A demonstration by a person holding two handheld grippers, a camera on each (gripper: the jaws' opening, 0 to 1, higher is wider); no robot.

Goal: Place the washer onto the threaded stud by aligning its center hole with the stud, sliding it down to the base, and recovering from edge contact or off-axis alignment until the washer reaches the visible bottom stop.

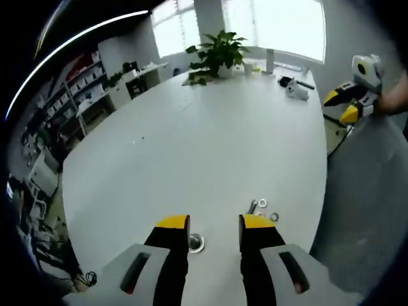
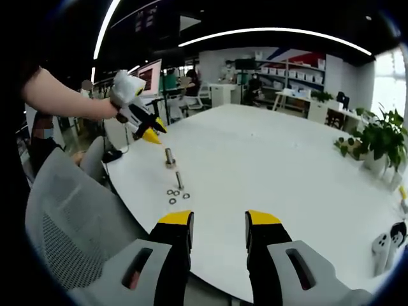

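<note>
Presently pre-grasp | left gripper (image 1: 214, 223) spread, empty, over threaded stud (image 2: 169, 157) base, likely lining up | right gripper (image 2: 219, 220) spread, empty, held back off the table (image 2: 268, 166) edge | washers (image 2: 172, 193) loose beside a bolt (image 2: 179, 180), none on stud yet

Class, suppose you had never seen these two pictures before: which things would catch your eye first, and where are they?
The big white table comes first, with a small cluster of washers and a bolt near its edge, beside an upright stud. In the left gripper view the left gripper hangs open close to the table, a metal base between its jaws. A potted plant stands at the far end by the windows.
</note>
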